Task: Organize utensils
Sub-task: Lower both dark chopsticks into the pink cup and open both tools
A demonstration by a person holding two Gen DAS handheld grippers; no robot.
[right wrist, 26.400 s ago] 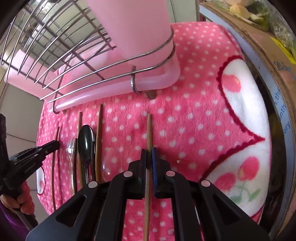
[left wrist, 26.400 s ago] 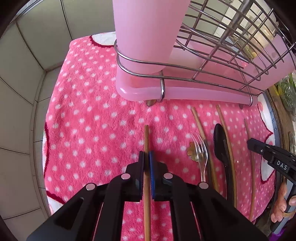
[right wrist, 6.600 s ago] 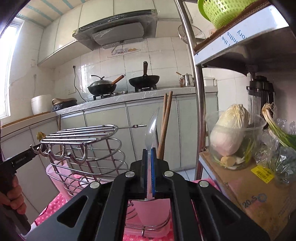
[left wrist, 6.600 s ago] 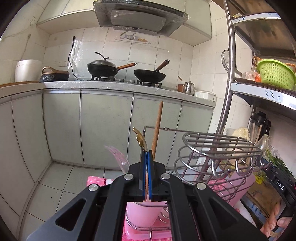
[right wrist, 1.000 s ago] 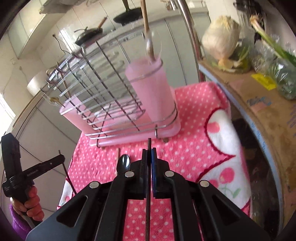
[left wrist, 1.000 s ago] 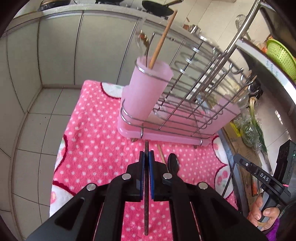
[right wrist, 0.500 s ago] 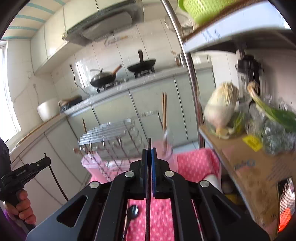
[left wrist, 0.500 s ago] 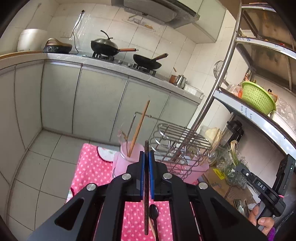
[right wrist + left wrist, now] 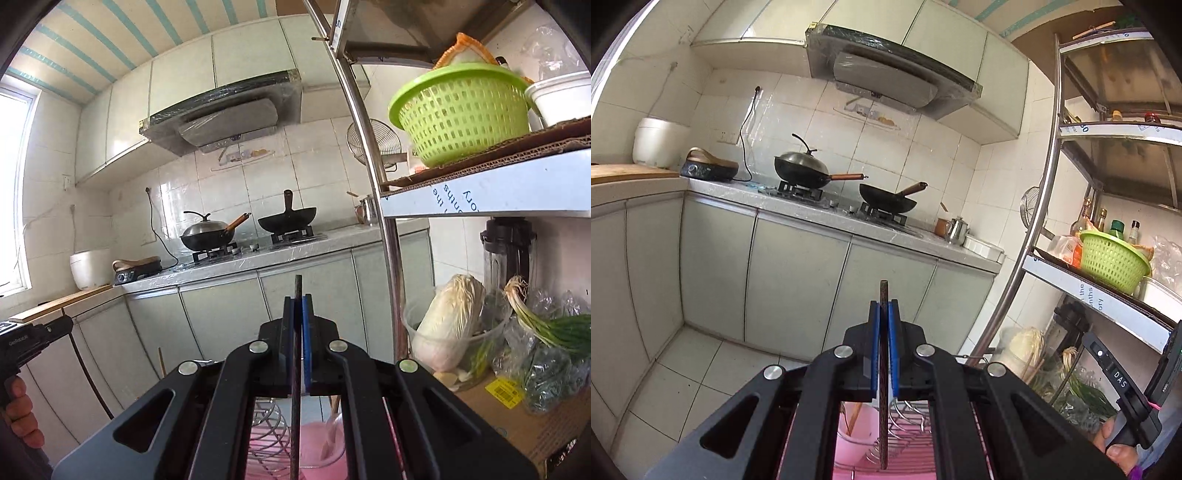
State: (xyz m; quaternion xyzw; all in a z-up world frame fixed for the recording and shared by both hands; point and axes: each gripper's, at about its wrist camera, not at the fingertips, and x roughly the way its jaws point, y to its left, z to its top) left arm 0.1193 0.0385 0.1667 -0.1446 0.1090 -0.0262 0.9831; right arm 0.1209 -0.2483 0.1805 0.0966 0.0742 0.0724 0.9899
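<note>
My left gripper point(image 9: 883, 310) is shut on a dark chopstick point(image 9: 883, 424) that stands upright between its blue pads, its tip just above them. Below it I see the pink utensil cup point(image 9: 851, 434) holding a wooden chopstick, and the wire rack point(image 9: 908, 428) beside it. My right gripper point(image 9: 297, 306) is shut on a second dark chopstick point(image 9: 294, 435), also upright. Under it sits another pink cup point(image 9: 325, 454) with a clear plastic spoon in it, next to the wire rack point(image 9: 267, 421). Both grippers are held high and point nearly level at the kitchen.
A steel shelf post point(image 9: 373, 184) rises on the right, with a green basket point(image 9: 458, 110) on the shelf and cabbage point(image 9: 448, 325) and greens below. Grey cabinets point(image 9: 798, 288) and a stove with two woks stand ahead. A hand holds the other gripper at each view's edge.
Both grippers have risen and tilted up from looking down at the pink dotted cloth to facing the kitchen, each carrying its dark chopstick. The rack and cups have dropped to the frames' bottom.
</note>
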